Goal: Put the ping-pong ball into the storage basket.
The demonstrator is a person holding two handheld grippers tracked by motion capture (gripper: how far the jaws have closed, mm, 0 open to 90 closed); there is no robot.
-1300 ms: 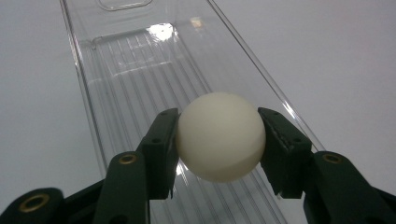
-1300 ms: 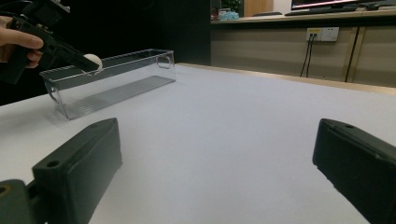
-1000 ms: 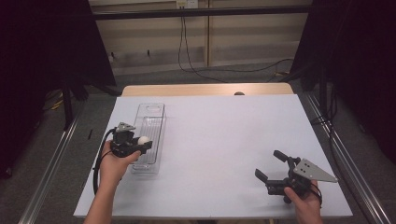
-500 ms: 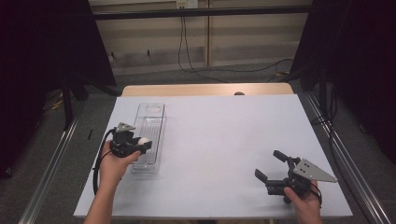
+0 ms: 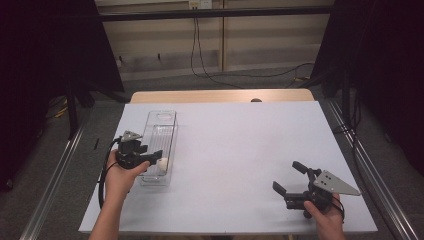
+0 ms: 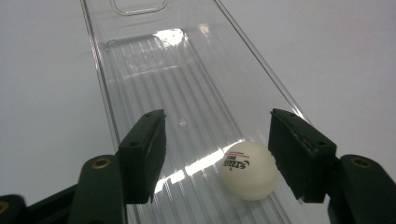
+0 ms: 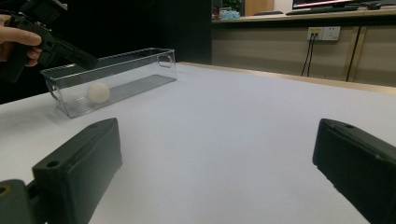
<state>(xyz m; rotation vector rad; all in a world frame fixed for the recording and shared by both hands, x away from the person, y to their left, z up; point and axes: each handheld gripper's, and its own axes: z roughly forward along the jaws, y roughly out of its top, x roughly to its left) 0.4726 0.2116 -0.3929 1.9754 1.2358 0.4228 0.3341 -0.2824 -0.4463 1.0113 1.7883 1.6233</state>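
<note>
white ball (image 6: 246, 170) lying loose in clear bin (image 5: 161, 131), left gripper (image 6: 215, 154) jaws just opened to release it; right gripper (image 5: 291, 177) idle, released.

your left gripper (image 5: 150, 159) is all black, boxy body, small grey three-cornered plate on top, a black cable looping off its back. your right gripper (image 5: 290, 177) is the same black build with a bigger grey triangular plate carrying small holes. in the left gripper view your jaws are thick black blocks, flat pads (image 6: 148, 144), small screw holes, brass-coloured rivets at the pivots. same blocky black pads (image 7: 84, 158) in the right gripper view. your forearms are bare, no sleeves.
</note>
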